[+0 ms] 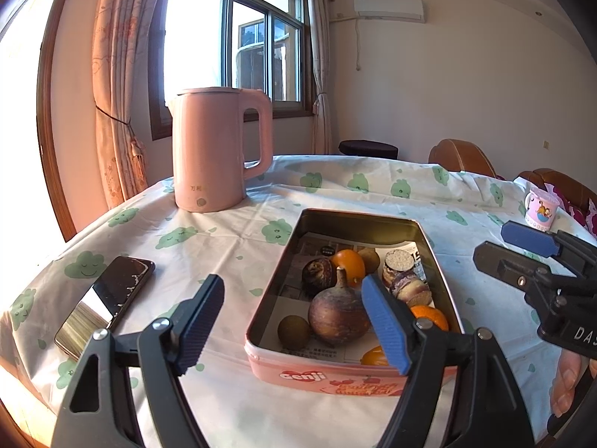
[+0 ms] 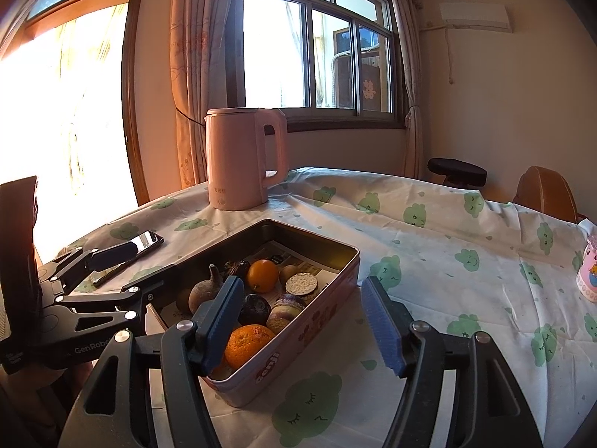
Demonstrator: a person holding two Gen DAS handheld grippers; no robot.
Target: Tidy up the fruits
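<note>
Here, a person holds two black handheld grippers with blue ribbed pads over a round table (image 2: 447,224) draped in a white cloth printed with green clouds. Both hover at the near end of a pink rectangular metal tin (image 1: 317,373) lined with newspaper, probably so either can reach in. The left gripper (image 1: 294,321) hangs at the tin's left rim, its jaws spread wide and empty. The right gripper (image 2: 302,321) straddles the tin's right wall, jaws parted, gripping nothing.

All the produce lies inside the tin: a large purple-brown turnip-like root with a stem (image 1: 337,317) in the middle, a small brown round fruit (image 1: 294,331) beside it, whole oranges (image 2: 248,345), and cut purple taro pieces (image 1: 405,280). Nothing edible lies on the cloth.

Behind stand a pink electric kettle (image 1: 212,156), a black smartphone (image 1: 108,302) and a small pink cartoon mug (image 1: 541,209).
</note>
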